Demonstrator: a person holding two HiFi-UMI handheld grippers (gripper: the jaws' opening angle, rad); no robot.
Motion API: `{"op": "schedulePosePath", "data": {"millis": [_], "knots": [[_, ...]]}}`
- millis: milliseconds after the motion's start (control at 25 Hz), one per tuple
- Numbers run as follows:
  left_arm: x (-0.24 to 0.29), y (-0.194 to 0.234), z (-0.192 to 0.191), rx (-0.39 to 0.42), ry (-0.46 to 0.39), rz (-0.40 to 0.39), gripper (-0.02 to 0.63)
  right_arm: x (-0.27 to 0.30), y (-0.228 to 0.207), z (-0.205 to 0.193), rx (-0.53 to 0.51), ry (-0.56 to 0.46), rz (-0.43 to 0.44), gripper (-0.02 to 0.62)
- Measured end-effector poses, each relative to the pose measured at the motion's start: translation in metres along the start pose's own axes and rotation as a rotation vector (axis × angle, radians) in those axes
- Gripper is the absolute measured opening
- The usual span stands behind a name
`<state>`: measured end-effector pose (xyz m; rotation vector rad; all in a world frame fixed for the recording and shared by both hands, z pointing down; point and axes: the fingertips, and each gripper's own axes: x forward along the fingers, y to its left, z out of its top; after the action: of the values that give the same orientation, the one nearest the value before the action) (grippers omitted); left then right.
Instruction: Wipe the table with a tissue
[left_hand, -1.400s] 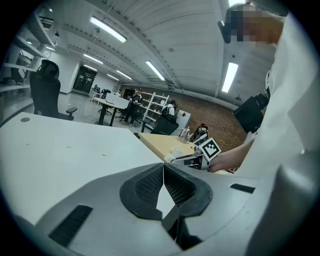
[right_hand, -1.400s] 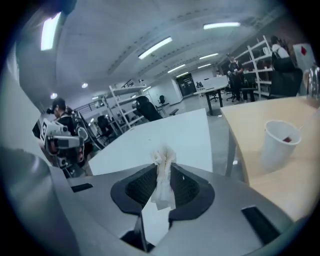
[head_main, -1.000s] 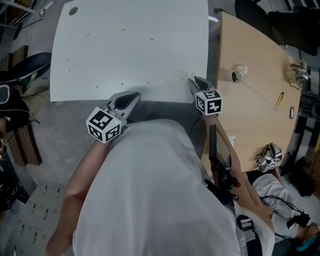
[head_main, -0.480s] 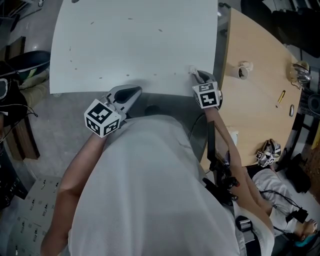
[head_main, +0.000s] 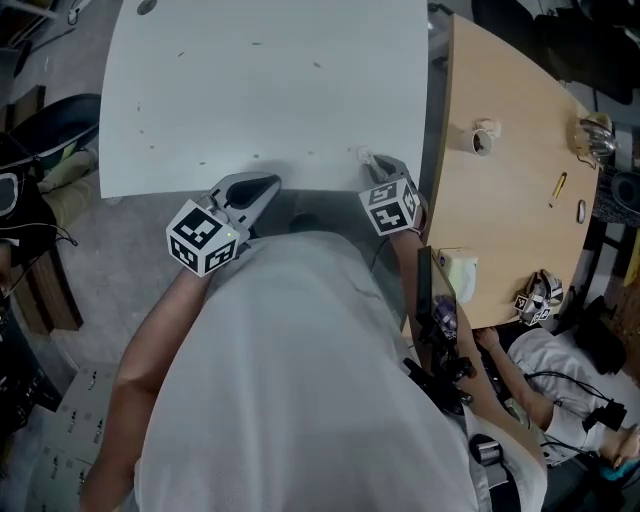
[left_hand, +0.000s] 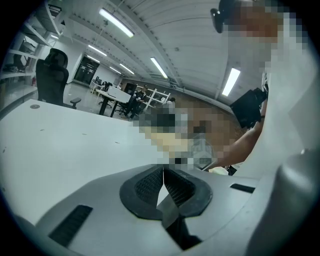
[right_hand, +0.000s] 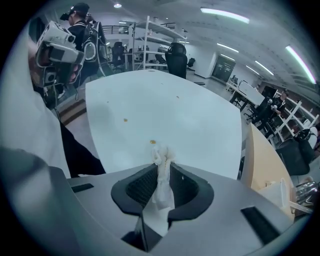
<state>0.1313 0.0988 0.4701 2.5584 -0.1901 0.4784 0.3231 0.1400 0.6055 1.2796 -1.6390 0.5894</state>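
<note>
The white table (head_main: 270, 90) carries small brown specks (head_main: 255, 155), two of which show ahead of the jaws as crumbs (right_hand: 153, 142). My right gripper (head_main: 368, 160) hangs over the table's near right edge, tilted down. It is shut on a crumpled white tissue (right_hand: 161, 165), whose tuft (head_main: 362, 155) sticks out past the tips. Its jaws have just been closing a little on the tissue. My left gripper (head_main: 272, 183) hovers at the near edge further left, shut with nothing between its pads (left_hand: 150, 185).
A wooden table (head_main: 510, 200) adjoins on the right, with a tape roll (head_main: 483, 140) and a pale box (head_main: 457, 272) at its near edge. A black chair (head_main: 50, 130) stands to the left. Another person (head_main: 560, 390) sits at lower right.
My right gripper has slid left along the table's near edge with the tissue and rolled its wrist. The left gripper has stayed where it was.
</note>
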Motion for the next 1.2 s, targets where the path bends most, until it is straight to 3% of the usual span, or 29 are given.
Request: {"op": "schedulePosePath", "data": {"millis": [200,280,400,480,800,1000,1200], "knots": [[0.003,-0.002,0.001,0.006,0.007,-0.03,0.006,-0.005,0.02,-0.004,0.018,-0.015,0.092,0.078],[0.004,-0.002,0.004,0.009,0.006,-0.04,0.006,-0.011,0.017,0.001,0.146,-0.083,0.14,0.078],[0.004,-0.001,0.007,0.015,0.007,-0.053,0.006,-0.019,-0.01,0.001,0.404,-0.174,0.087,0.078],[0.002,0.0,0.006,0.018,0.012,-0.057,0.006,-0.016,-0.017,-0.004,0.451,-0.167,0.062,0.078],[-0.016,0.013,0.004,0.016,0.017,-0.05,0.006,0.005,-0.02,0.009,0.437,-0.142,-0.007,0.078],[-0.027,0.023,0.003,0.018,0.018,-0.044,0.006,0.012,-0.016,0.014,0.332,-0.086,-0.123,0.078],[-0.036,0.028,0.003,0.019,0.02,-0.046,0.006,0.013,0.004,0.026,0.192,-0.045,-0.149,0.078]]}}
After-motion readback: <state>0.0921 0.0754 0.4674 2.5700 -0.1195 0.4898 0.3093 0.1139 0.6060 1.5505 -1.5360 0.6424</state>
